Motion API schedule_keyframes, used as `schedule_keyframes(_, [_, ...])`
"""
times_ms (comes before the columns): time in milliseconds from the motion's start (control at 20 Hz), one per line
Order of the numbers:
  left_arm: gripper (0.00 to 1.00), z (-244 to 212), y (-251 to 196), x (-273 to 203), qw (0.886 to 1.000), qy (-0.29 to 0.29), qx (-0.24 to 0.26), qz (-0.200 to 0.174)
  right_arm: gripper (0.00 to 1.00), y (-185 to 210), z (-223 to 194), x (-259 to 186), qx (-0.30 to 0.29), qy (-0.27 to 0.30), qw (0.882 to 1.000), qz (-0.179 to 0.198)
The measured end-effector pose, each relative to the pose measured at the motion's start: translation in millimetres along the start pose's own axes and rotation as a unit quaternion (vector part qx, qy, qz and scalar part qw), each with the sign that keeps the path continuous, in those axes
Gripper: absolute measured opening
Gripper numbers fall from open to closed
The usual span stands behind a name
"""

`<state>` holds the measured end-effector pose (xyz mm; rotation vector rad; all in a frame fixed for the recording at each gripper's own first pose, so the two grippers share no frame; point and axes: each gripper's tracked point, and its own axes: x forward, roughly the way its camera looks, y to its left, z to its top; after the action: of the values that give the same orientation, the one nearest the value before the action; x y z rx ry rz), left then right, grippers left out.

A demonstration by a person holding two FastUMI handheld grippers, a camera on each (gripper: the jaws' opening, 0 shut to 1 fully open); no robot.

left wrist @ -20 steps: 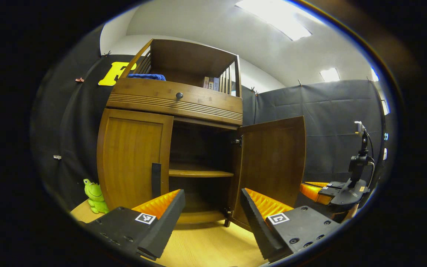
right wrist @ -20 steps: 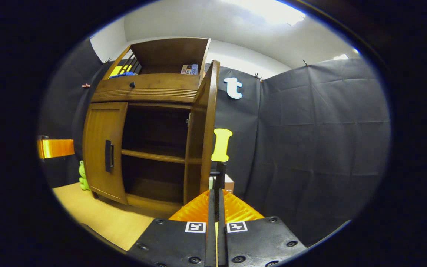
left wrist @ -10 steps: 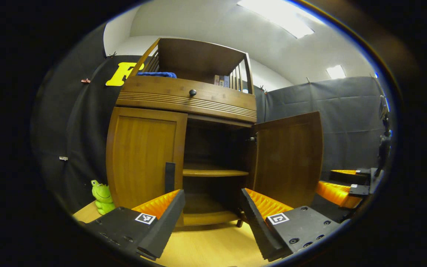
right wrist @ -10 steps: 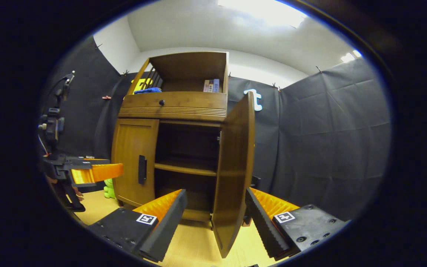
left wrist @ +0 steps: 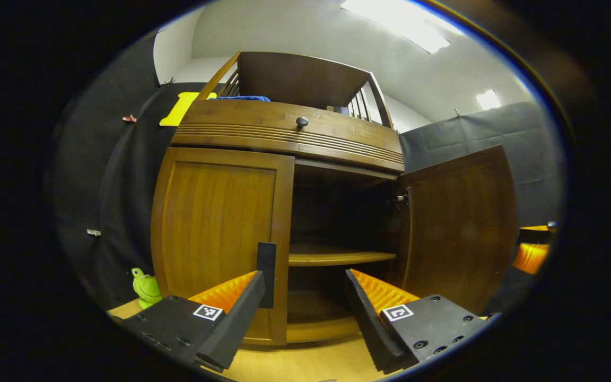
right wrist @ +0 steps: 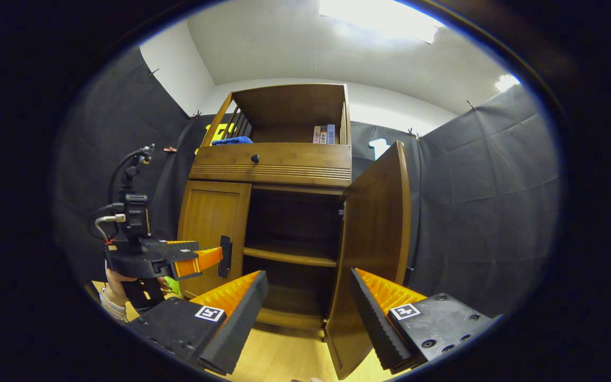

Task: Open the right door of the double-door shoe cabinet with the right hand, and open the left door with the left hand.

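The brown wooden double-door shoe cabinet is seen ahead in both views, with its slatted drawer front and round dark knob above the doors. Its right door is swung wide, so that the dark interior and the pale wooden shelf are exposed; that half of the task is judged done. The left door is seen shut, its black vertical bar handle sitting at the inner edge, at about 11 o'clock from the left gripper. That gripper is held with its orange-ribbed jaws spread wide and nothing between them, presumably so that the handle can be straddled before closing. In the right gripper view the left gripper is seen at 9 o'clock, its tips just beside the handle, a hand beneath it. The right gripper is likewise spread wide and empty, held clear of the opened door, likely because its part is finished. A green frog-shaped toy stands on the light wooden floor at the cabinet's left corner, out of the left door's likely swing
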<state>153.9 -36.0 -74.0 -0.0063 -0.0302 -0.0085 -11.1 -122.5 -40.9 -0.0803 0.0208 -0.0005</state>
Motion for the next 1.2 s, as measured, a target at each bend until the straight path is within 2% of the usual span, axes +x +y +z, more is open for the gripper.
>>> schedule_keyframes(100, [0.93, -11.1, 6.7, 20.9, 1.0, 0.0, 0.003, 0.01, 0.95, 1.0, -5.6, 8.9, 0.001, 0.0, 1.0, 0.003])
schedule_keyframes(150, [0.89, -18.1, 11.0, 30.6, 1.0, 0.002, 0.003, 0.013, 0.95, 0.2, -8.8, 14.6, 0.0, 0.001, 1.0, 0.002])
schedule_keyframes(200, [0.94, -23.0, 15.9, 40.1, 1.0, 0.001, 0.003, 0.018, 0.97, -1.0, -11.9, 20.0, -0.001, -0.001, 1.0, 0.002])
schedule_keyframes(350, [0.94, -40.1, 31.1, 65.5, 0.999, 0.013, -0.005, 0.031, 0.95, 0.9, -26.6, 35.0, 0.001, 0.004, 1.0, 0.008])
schedule_keyframes(500, [0.9, -54.3, 46.7, 84.7, 0.999, 0.022, -0.02, 0.042, 0.95, 3.2, -39.6, 48.0, 0.003, 0.013, 1.0, 0.016])
schedule_keyframes(650, [0.88, -62.7, 56.1, 97.0, 0.998, 0.024, -0.015, 0.049, 0.97, 4.2, -54.1, 60.4, 0.009, 0.026, 0.999, 0.022])
schedule_keyframes(700, [0.75, -66.1, 57.6, 100.6, 0.998, 0.028, -0.012, 0.049, 0.97, 4.4, -58.8, 63.9, 0.014, 0.031, 0.999, 0.024])
schedule_keyframes(800, [0.69, -72.1, 59.1, 106.8, 0.998, 0.032, -0.005, 0.049, 0.96, 5.3, -62.5, 67.1, 0.023, 0.036, 0.999, 0.028])
schedule_keyframes(900, [0.57, -74.2, 62.0, 109.2, 0.998, 0.031, 0.002, 0.056, 0.98, 4.7, -63.7, 70.7, 0.023, 0.032, 0.999, 0.029])
schedule_keyframes(1000, [0.39, -74.8, 61.2, 111.0, 0.998, 0.031, 0.01, 0.055, 0.98, 1.6, -67.8, 74.8, 0.016, 0.034, 0.999, 0.021])
schedule_keyframes(1150, [0.33, -74.9, 61.7, 106.4, 0.998, 0.039, 0.003, 0.055, 0.95, 3.6, -68.7, 74.0, 0.016, 0.038, 0.999, 0.023])
schedule_keyframes(1200, [0.34, -75.9, 62.0, 103.4, 0.998, 0.042, 0.0, 0.053, 0.98, 2.7, -69.1, 73.6, 0.014, 0.037, 0.999, 0.022])
